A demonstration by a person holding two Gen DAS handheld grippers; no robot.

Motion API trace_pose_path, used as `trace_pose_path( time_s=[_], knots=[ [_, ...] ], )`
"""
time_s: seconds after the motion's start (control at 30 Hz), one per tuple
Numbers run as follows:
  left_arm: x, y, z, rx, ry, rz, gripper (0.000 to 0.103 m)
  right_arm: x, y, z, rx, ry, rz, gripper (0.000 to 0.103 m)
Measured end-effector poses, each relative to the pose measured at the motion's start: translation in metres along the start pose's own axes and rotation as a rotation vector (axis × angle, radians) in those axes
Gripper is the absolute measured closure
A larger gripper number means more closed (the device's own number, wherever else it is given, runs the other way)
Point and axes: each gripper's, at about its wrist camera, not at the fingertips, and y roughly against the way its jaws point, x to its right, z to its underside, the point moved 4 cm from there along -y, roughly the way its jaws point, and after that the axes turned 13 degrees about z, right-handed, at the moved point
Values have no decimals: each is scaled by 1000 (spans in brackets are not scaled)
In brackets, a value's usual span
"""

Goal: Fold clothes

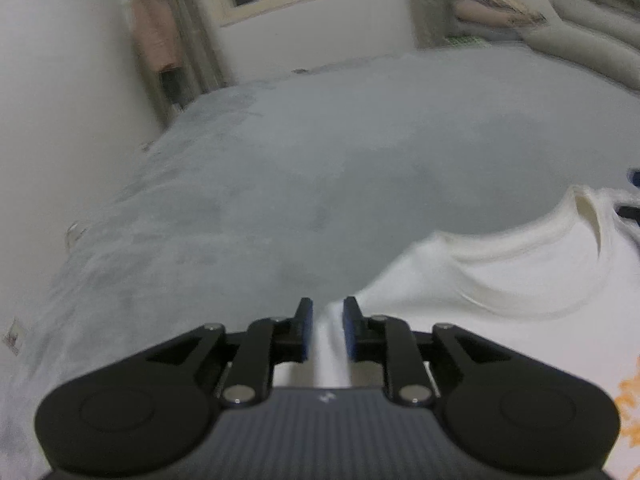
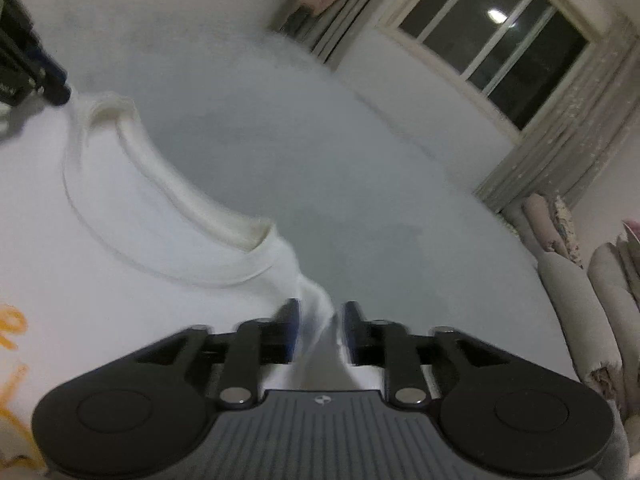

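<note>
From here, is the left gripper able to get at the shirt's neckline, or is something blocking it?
Probably yes, but not freely: the left gripper already pinches the white shirt. Nothing lies between it and the neckline, to its right.

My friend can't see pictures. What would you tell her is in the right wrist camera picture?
The right gripper pinches a fold of a white T-shirt between its blue-padded fingers, near the collar. The shirt, with an orange print at the left edge, lies on a grey bed. A dark window with curtains sits behind, and the left gripper shows top left.
</note>
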Motion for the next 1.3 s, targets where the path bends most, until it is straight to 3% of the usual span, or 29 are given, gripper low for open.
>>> trace_pose_path(
  time_s=[0.07,0.13,0.17,0.37,0.47,0.57,0.63,0.9,0.97,1.1,1.17,1.2,1.3],
  knots=[
    [-16,23,-2,22,46,-14,83,17,14,-2,3,-98,1,57],
    [-38,53,5,20,96,-57,56,29,29,0,-9,-156,-19,55],
    [-51,66,11,4,125,-77,53,31,38,2,-18,-157,-39,55],
    [-147,154,66,-84,394,-144,53,32,101,20,-39,-76,-162,54],
    [-183,198,94,-99,521,-187,52,43,133,23,-44,-144,-224,50],
    [-200,236,114,-96,555,-224,45,53,165,24,-36,-199,-257,48],
    [-205,250,125,-108,548,-245,34,57,182,23,-38,-230,-278,44],
    [-217,251,162,-206,542,-286,33,56,249,33,-50,-393,-406,41],
    [-225,240,170,-232,563,-273,36,57,261,38,-40,-422,-430,35],
    [-224,234,188,-256,645,-190,42,46,265,45,-35,-424,-452,35],
    [-224,226,197,-274,653,-186,63,40,262,47,-40,-418,-455,35],
    [-225,224,199,-270,668,-190,86,37,261,49,-42,-417,-460,35],
    [-225,226,198,-212,705,-180,95,32,261,56,-49,-405,-459,35]
  ],
)
